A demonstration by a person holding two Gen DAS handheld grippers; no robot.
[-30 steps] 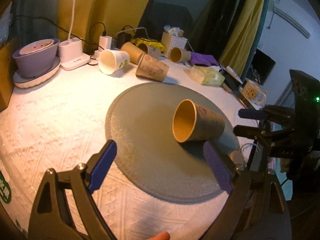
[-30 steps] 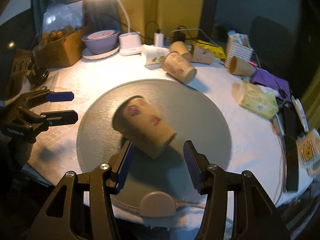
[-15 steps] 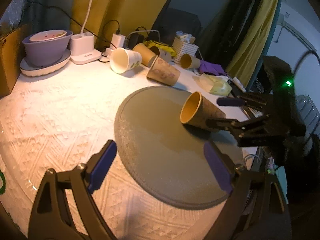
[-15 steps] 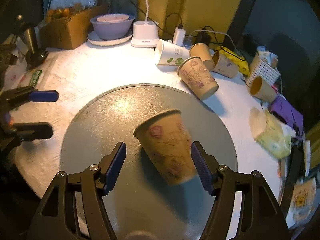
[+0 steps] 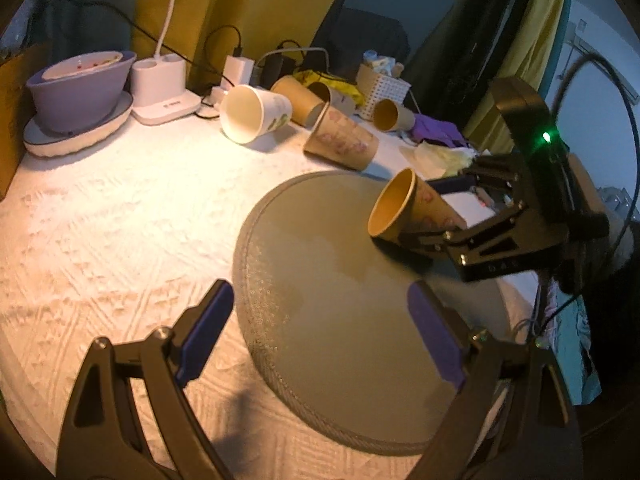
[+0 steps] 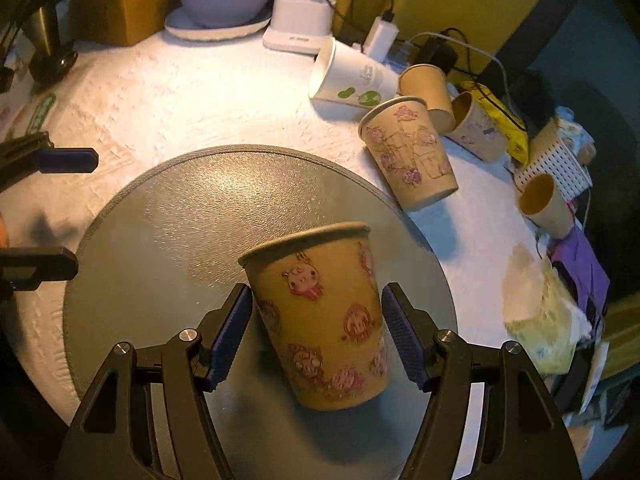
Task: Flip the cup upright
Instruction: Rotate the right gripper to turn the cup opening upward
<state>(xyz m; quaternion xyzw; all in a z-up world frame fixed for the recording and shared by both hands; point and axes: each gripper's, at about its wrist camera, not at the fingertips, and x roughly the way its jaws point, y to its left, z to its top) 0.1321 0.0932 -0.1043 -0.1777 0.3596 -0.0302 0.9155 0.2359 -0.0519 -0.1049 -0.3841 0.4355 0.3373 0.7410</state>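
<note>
Right wrist view puts your right gripper (image 6: 316, 336) at lower centre, its blue pads (image 6: 230, 336) set on either side of the brown paper cup (image 6: 324, 316). Both pads sit against the cup's printed wall, so your fingers are closed on it, held about a cup's width apart. The cup lies tilted over the round grey mat (image 6: 180, 216), rim toward the upper part of the frame and base toward the camera.

Left wrist view shows the same cup (image 5: 408, 208) at right of centre, its open mouth facing left and its lower rim at the mat (image 5: 320, 280); whether it touches there you cannot tell. Your right gripper (image 5: 444, 210) reaches in from the right edge and clasps it.

Your left gripper (image 5: 320, 332) hangs at the bottom of that frame, fingers spread wide and holding nothing, over the mat's near edge, well apart from the cup.

Other cups (image 6: 408, 156) lie on their sides on the white tablecloth (image 6: 180, 92) toward the upper right.
</note>
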